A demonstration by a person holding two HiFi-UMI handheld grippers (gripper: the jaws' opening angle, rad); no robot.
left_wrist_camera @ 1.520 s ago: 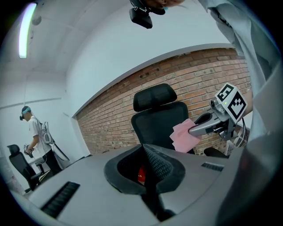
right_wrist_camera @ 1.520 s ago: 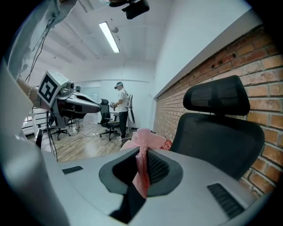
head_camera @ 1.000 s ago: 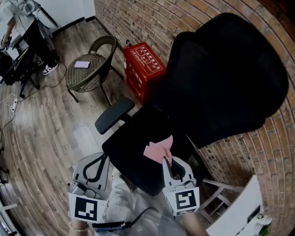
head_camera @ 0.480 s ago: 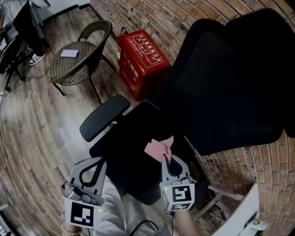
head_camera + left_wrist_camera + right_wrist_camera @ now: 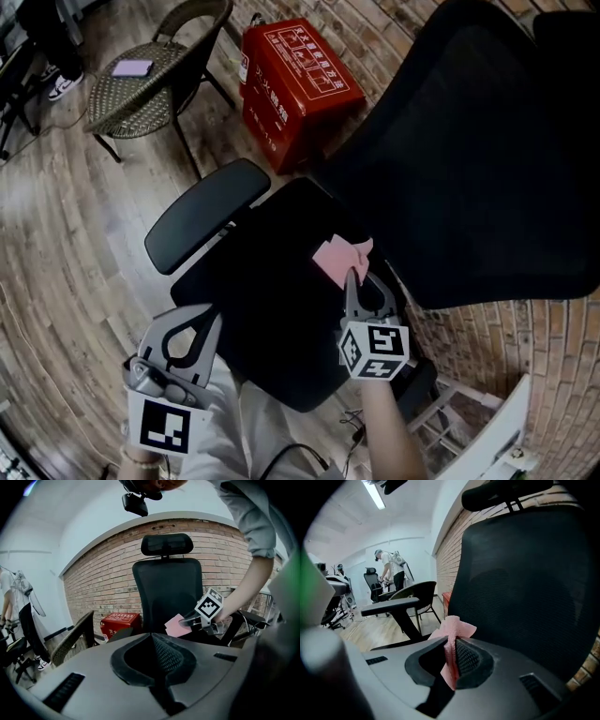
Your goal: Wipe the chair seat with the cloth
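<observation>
**Cloth at rear of seat, in right gripper**

My right gripper (image 5: 352, 278) is clamped on the pink cloth (image 5: 336, 258) — a fold is pinched between the jaws and the rest flares out past the tips. The cloth sits over the rear of the black chair seat (image 5: 267, 309), close to the backrest (image 5: 469, 159); I cannot tell whether it touches the seat. Left gripper (image 5: 194, 323) — jaws closed together, nothing in them — hangs at the seat's front edge, below the armrest (image 5: 206, 225).
</observation>
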